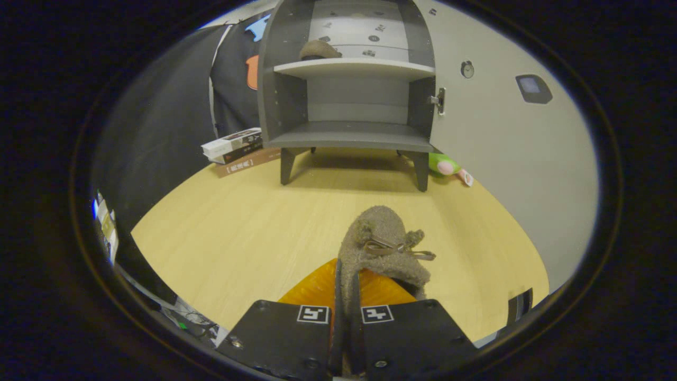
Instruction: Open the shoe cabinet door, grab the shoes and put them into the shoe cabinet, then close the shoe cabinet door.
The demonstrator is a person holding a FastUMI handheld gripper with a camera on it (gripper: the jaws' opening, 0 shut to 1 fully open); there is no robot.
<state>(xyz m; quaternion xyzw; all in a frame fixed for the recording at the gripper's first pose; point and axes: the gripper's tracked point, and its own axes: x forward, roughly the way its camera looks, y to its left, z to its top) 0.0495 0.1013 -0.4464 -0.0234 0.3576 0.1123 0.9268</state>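
The gripper [346, 307] has its jaws closed tight on the fuzzy shoe [383, 246], toe toward 12 o'clock, where the open shoe cabinet [351, 100] stands well beyond.

Slipper [383, 248] between tongs [346, 296], cabinet [351, 95] beyond, books [238, 151] left
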